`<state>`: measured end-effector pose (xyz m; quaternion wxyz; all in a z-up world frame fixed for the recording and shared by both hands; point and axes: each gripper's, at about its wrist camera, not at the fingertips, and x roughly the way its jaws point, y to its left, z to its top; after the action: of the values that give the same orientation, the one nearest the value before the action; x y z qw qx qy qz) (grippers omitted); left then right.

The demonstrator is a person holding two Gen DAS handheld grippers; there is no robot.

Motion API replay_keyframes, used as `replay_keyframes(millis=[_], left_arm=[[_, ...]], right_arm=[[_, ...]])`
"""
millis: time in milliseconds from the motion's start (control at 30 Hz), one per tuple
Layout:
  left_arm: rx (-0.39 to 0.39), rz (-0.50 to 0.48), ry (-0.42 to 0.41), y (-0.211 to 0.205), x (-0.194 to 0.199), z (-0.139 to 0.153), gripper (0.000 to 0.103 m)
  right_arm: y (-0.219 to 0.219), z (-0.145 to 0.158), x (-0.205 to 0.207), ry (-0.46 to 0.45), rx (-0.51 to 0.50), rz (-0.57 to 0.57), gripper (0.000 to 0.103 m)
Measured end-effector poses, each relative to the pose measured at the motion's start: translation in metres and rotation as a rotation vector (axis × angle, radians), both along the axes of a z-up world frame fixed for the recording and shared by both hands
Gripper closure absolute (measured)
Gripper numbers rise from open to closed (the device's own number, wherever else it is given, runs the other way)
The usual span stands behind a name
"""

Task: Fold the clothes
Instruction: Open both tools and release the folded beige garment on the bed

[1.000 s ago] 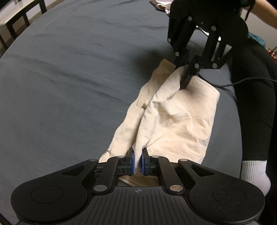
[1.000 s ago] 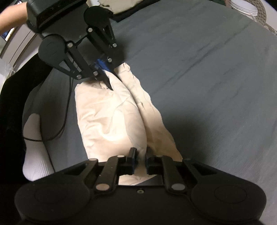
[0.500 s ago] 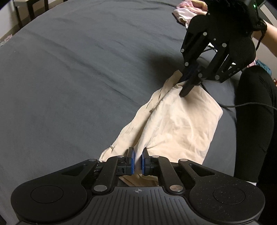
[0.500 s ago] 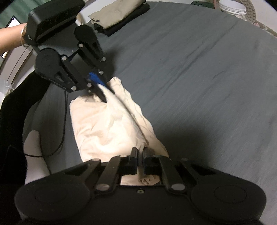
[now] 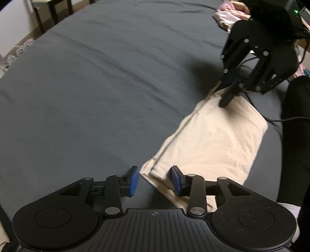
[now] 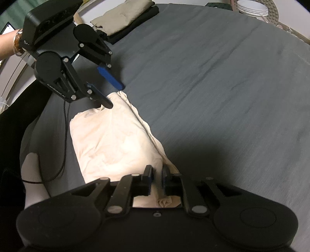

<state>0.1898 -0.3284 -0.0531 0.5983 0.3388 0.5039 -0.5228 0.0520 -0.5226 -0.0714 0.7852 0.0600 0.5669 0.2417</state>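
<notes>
Half a second ago the left gripper (image 5: pixel 153 179) was pinched on the near corner of the cream garment (image 5: pixel 211 139); now its blue pads (image 5: pixel 133 179) stand well apart, released, with that corner lying between them on the dark grey sheet (image 5: pixel 96 87). Opposite it, the right gripper (image 6: pixel 156 179) shows its jaws nearly together with cream cloth in the narrow gap — I judge it clenched on the far edge of the garment, though the pad contact itself is partly hidden. From the right wrist view the cream garment (image 6: pixel 114 139) runs straight ahead of the right gripper's fingers as a long folded strip, ending just under the spread left gripper (image 6: pixel 114 93). The fold looks laid, so the step in hand is letting go cleanly: the right gripper should open only once the cloth rests flat, then lift straight up rather than drag back, or the top layer will slide off the edge beneath it. A light press along the crease before the next fold would help, since the top layer looks rumpled in the right wrist view. Counted: two grippers, one cream garment being folded, one folded stack of olive and black clothes (image 6: pixel 124 17) beyond the left gripper, one pink heap of clothes (image 5: pixel 230 11) beyond the right gripper (image 5: pixel 228 95), and one white bucket (image 6: pixel 251 8) at the sheet's far edge.
</notes>
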Motion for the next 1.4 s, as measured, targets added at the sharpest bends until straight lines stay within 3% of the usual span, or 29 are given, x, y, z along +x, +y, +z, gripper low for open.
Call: replay_keyframes(millis=[33, 100, 233, 333, 467, 567, 633, 733, 867, 1100, 1167, 1267, 1333, 1400], left_arm=[[-0.007, 0.01, -0.012, 0.002, 0.0, 0.002, 0.064], [-0.023, 0.034, -0.047, 0.007, -0.001, 0.007, 0.064], [-0.112, 0.119, -0.166, 0.023, -0.011, 0.027, 0.064], [-0.239, 0.178, -0.095, 0.042, -0.026, 0.042, 0.064], [-0.352, 0.174, -0.036, 0.062, -0.071, 0.047, 0.064], [-0.315, 0.111, -0.184, 0.061, -0.113, 0.034, 0.064], [-0.275, 0.093, -0.256, 0.056, -0.131, 0.023, 0.064], [-0.297, 0.139, -0.271, 0.057, -0.139, 0.015, 0.064], [-0.283, 0.191, -0.298, 0.055, -0.142, -0.004, 0.064], [-0.346, 0.299, -0.207, 0.071, -0.127, -0.023, 0.06], [-0.352, 0.317, -0.202, 0.072, -0.128, -0.026, 0.052], [-0.402, 0.365, -0.194, 0.082, -0.131, -0.019, 0.052], [-0.477, 0.424, -0.179, 0.094, -0.133, -0.011, 0.051], [-0.498, 0.502, -0.175, 0.105, -0.132, -0.006, 0.046]], right_arm=[[-0.001, 0.002, -0.002, -0.012, -0.011, -0.018, 0.08], [-0.005, 0.007, -0.006, -0.041, -0.032, -0.064, 0.063], [-0.017, 0.024, -0.03, -0.107, -0.016, -0.21, 0.063], [-0.009, 0.037, -0.059, -0.171, 0.028, -0.323, 0.063], [0.017, 0.045, -0.094, -0.268, 0.071, -0.473, 0.064], [0.032, 0.038, -0.107, -0.322, 0.058, -0.544, 0.077], [0.041, 0.032, -0.108, -0.29, -0.01, -0.542, 0.081], [0.058, 0.021, -0.109, -0.303, -0.15, -0.503, 0.081], [0.06, 0.001, -0.1, -0.246, -0.187, -0.489, 0.081], [0.055, -0.011, -0.088, -0.213, -0.223, -0.515, 0.08], [0.052, -0.012, -0.089, -0.207, -0.214, -0.535, 0.077], [0.039, -0.008, -0.095, -0.215, -0.118, -0.568, 0.076], [0.029, -0.003, -0.1, -0.221, -0.053, -0.611, 0.063], [0.017, 0.0, -0.108, -0.22, -0.007, -0.672, 0.049]])
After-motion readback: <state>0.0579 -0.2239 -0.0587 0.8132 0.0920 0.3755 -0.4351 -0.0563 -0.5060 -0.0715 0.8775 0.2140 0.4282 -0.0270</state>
